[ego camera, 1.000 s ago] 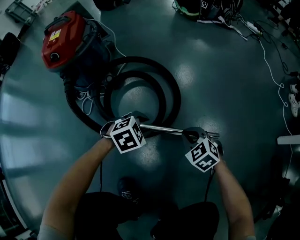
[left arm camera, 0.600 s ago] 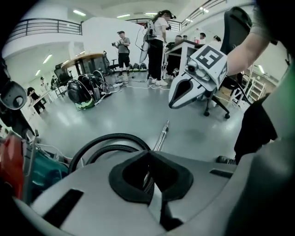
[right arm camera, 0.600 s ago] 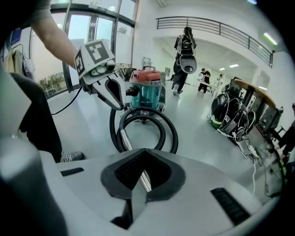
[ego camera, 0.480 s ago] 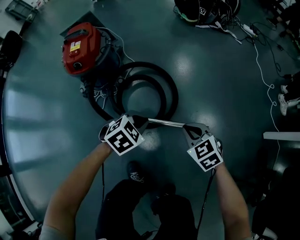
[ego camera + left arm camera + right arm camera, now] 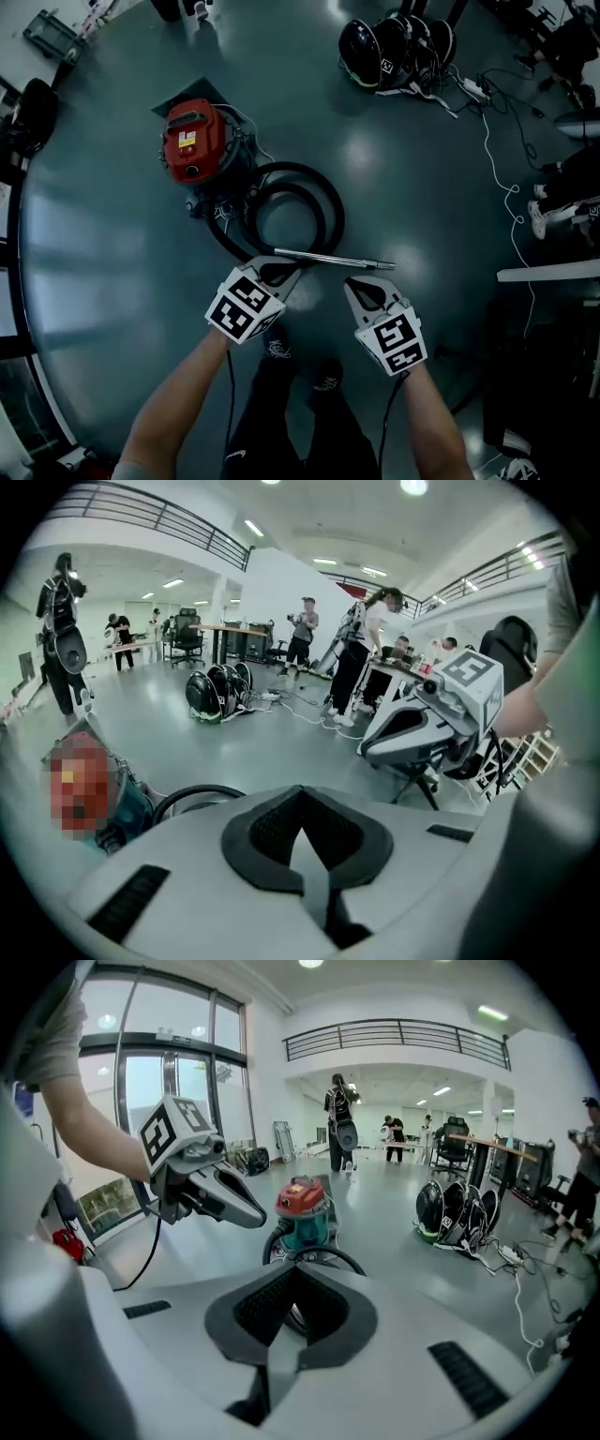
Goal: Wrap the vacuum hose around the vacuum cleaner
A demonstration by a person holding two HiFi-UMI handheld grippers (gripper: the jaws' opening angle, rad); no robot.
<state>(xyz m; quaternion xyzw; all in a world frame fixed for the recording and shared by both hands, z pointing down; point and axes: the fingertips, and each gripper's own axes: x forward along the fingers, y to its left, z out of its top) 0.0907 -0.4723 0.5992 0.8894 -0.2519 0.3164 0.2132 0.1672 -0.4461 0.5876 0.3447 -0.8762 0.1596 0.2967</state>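
The left gripper and right gripper have let go of the tube and risen, jaws pressed together, empty. The hose lies coiled beside the vacuum cleaner, so the wrapping looks finished.

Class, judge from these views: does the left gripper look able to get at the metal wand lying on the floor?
Probably yes: the left gripper is shut and empty, hanging over one end of the metal wand with nothing between them. It would need to open and come down.

The red-topped vacuum cleaner stands upright on the floor. Its black hose lies coiled just beside it, ending in a metal tube.
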